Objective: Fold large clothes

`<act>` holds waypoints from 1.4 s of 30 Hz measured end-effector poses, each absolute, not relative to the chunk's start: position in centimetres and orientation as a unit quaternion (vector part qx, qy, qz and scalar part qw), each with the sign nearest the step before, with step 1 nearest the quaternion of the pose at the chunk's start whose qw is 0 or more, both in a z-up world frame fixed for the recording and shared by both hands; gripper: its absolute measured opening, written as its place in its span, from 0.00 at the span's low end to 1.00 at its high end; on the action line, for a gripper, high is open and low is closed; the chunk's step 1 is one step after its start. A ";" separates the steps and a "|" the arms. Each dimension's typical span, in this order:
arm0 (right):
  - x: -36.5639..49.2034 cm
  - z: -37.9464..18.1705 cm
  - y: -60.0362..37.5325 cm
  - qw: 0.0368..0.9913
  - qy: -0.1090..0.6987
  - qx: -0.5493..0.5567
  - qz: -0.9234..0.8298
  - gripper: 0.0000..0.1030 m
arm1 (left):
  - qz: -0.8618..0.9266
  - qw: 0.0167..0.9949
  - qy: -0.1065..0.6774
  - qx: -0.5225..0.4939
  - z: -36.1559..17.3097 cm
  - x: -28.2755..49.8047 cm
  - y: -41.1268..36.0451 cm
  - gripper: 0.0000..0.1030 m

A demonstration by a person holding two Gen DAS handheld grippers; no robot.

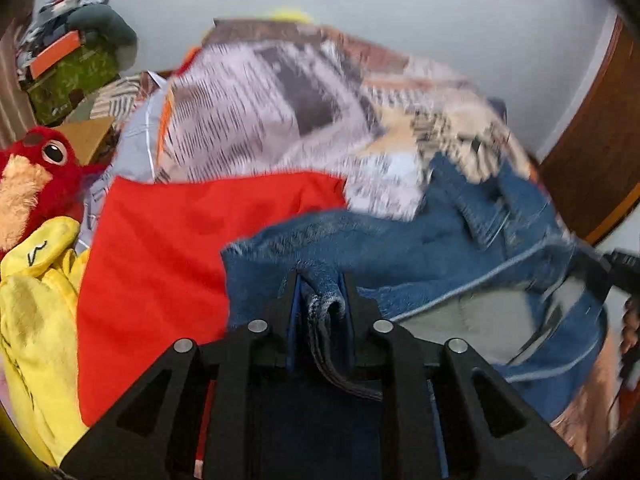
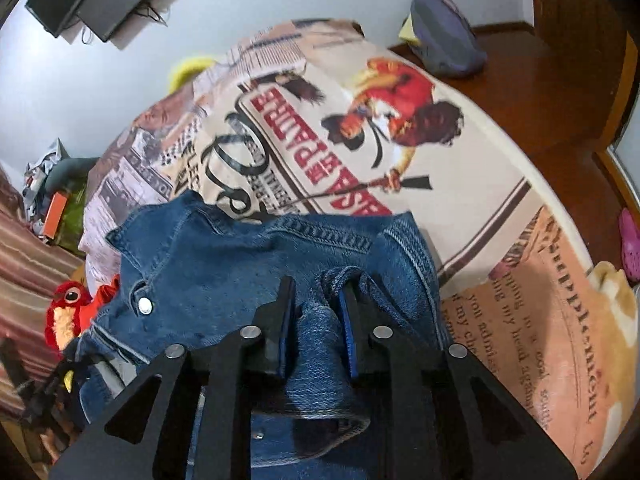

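A blue denim jacket [image 1: 400, 248] lies crumpled on a bed with a newspaper-print cover [image 1: 280, 92]. My left gripper [image 1: 320, 280] is shut on a folded hem of the jacket, which bunches between the jaws. In the right wrist view the denim jacket [image 2: 224, 256] shows its collar and a metal button. My right gripper [image 2: 318, 284] is shut on a thick bunch of denim, which hangs down between the fingers. Both hold the jacket a little above the bed cover [image 2: 460, 184].
A red cloth [image 1: 168, 248] lies left of the jacket, with a yellow garment [image 1: 36, 304] and a red plush bird [image 1: 36, 168] beside it. Boxes and clutter [image 1: 68, 68] are piled at far left. A purple bag [image 2: 444, 36] sits on a wooden headboard shelf. A pink shoe [image 2: 630, 244] lies at right.
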State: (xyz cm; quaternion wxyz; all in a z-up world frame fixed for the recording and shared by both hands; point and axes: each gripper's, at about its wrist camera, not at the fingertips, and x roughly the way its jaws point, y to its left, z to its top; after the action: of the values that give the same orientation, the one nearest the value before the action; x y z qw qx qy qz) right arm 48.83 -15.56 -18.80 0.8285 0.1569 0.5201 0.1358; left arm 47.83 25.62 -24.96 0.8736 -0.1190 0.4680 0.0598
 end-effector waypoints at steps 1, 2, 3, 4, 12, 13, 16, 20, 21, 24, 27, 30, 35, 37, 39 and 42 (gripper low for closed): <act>48.8 -18.7 -15.6 0.826 0.524 0.153 0.142 0.21 | 0.060 0.871 0.475 -0.115 -25.0 47.7 25.5 0.23; 48.7 -18.4 -15.8 0.823 0.528 0.150 0.147 0.21 | 0.061 0.869 0.478 -0.112 -25.1 47.7 25.5 0.27; 48.7 -18.0 -15.8 0.822 0.530 0.148 0.149 0.21 | 0.069 0.870 0.477 -0.102 -24.7 47.4 25.5 0.29; 48.6 -17.5 -16.0 0.822 0.531 0.145 0.147 0.21 | 0.077 0.872 0.474 -0.091 -24.2 47.1 25.3 0.32; 44.0 -11.4 -16.3 0.867 0.470 0.091 0.137 0.46 | 0.067 0.904 0.421 -0.027 -16.9 42.7 23.0 0.58; 43.1 -10.5 -16.4 0.877 0.453 0.079 0.136 0.56 | 0.061 0.906 0.418 -0.019 -16.4 42.1 22.3 0.62; 40.4 -8.8 -15.8 0.893 0.421 0.038 0.155 0.58 | 0.036 0.908 0.417 0.000 -15.9 40.2 20.3 0.66; 37.2 -9.5 -14.4 0.885 0.424 -0.001 0.190 0.58 | 0.002 0.896 0.444 -0.018 -17.7 38.9 18.6 0.67; 36.7 -10.1 -14.0 0.880 0.432 -0.006 0.197 0.58 | -0.004 0.889 0.456 -0.025 -18.6 38.8 18.3 0.67; 35.4 -12.9 -13.1 0.861 0.461 -0.017 0.212 0.58 | -0.018 0.875 0.484 -0.031 -21.2 39.2 17.4 0.67; 35.2 -15.8 -11.9 0.844 0.489 -0.033 0.219 0.58 | -0.017 0.865 0.502 -0.024 -23.4 40.1 16.7 0.67; 36.2 -18.9 -10.5 0.825 0.520 -0.044 0.215 0.58 | -0.006 0.863 0.505 -0.020 -24.8 41.6 16.7 0.67; 40.4 -20.5 -8.0 0.830 0.516 -0.031 0.208 0.58 | 0.021 0.860 0.510 -0.027 -26.1 46.3 18.1 0.67; 42.8 -20.3 -7.5 0.831 0.520 -0.009 0.200 0.58 | 0.046 0.861 0.505 -0.031 -25.9 48.4 19.0 0.67; 45.2 -19.5 -7.1 0.846 0.503 0.014 0.178 0.58 | 0.077 0.866 0.492 -0.039 -25.1 50.1 20.2 0.67; 47.5 -17.6 -7.5 0.872 0.471 0.044 0.125 0.58 | 0.133 0.883 0.447 -0.050 -22.8 51.2 22.1 0.67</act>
State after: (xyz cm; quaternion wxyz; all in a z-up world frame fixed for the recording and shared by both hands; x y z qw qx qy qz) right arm 47.49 -7.49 -17.59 0.8722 0.0442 0.4707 0.1251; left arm 51.23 22.09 -22.80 0.8831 -0.0500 0.4471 0.1330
